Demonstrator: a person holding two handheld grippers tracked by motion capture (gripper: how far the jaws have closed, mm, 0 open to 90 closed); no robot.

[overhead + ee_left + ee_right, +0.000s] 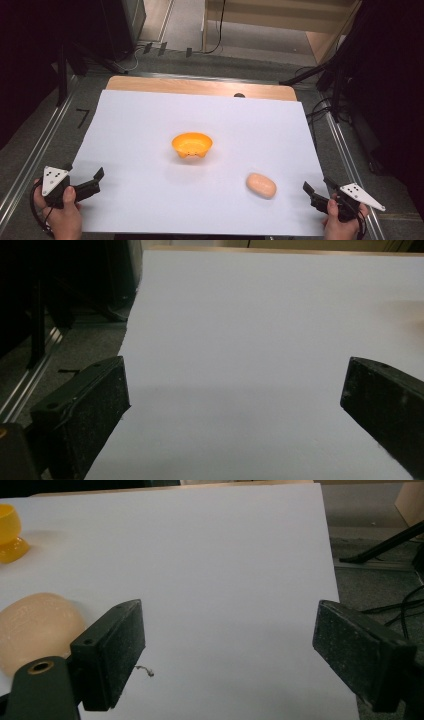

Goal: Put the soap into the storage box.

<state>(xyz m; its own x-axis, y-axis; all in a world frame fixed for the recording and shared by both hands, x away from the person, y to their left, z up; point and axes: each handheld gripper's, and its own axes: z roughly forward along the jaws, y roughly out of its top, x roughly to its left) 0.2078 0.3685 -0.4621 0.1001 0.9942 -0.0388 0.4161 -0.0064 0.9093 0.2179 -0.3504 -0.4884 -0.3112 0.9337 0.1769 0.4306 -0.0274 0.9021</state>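
Orange bowl sits empty mid-sheet.
Peach bun lies apart, near the right gripper; left gripper and right both gape, holding nothing.

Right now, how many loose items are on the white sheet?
2. An orange bowl near the sheet's middle, and a peach-coloured bread roll nearer the person, toward the right gripper. The two lie apart. Nothing looks hidden.
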